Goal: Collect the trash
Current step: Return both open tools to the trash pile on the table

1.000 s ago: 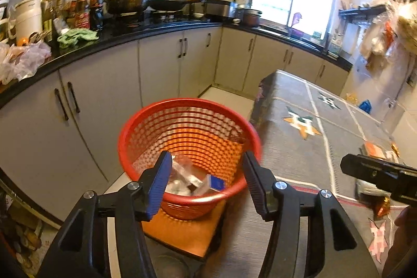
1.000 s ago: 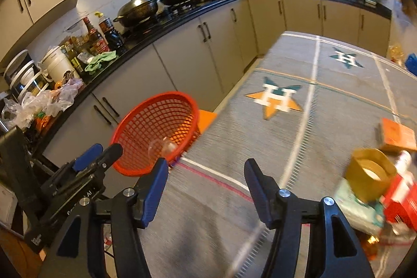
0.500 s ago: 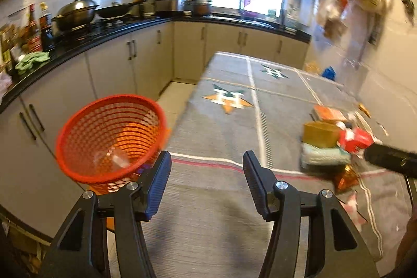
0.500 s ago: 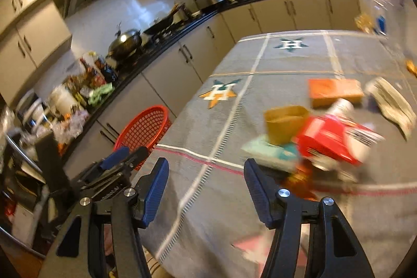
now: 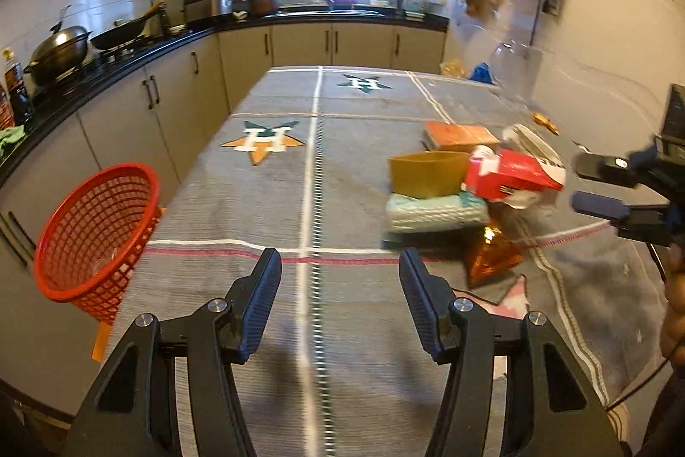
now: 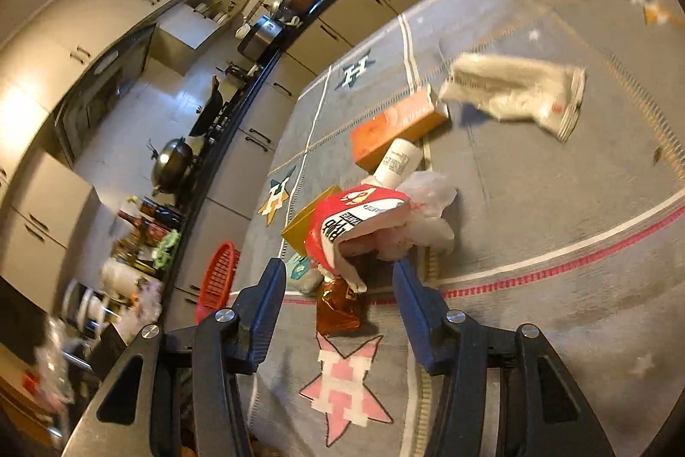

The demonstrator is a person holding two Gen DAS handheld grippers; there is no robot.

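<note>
A pile of trash lies on the grey cloth-covered table [image 5: 265, 208]: a red carton [image 5: 509, 174], a yellow box [image 5: 428, 174], a teal pack [image 5: 432, 213], an orange foil wrapper [image 5: 492, 255] and an orange box [image 5: 460, 135]. My left gripper [image 5: 340, 268] is open and empty over bare cloth, left of the pile. My right gripper [image 6: 338, 273] is rolled sideways and its jaws are closing. The red carton [image 6: 355, 217] and the foil wrapper [image 6: 338, 307] lie between its fingers, untouched by the pads. The red basket [image 5: 94, 234] stands off the table's left edge.
A white bottle [image 6: 398, 161], crumpled plastic [image 6: 428, 208] and a white wad [image 6: 513, 93] lie near the pile. Cabinets and a counter with a wok [image 5: 60, 50] run along the left. A person's hand [image 5: 676, 311] holds the right gripper [image 5: 576, 185].
Both grippers swung away from the red basket toward the trash pile. The right one rolled sideways, came close to the red carton, and its jaws narrowed a little.
</note>
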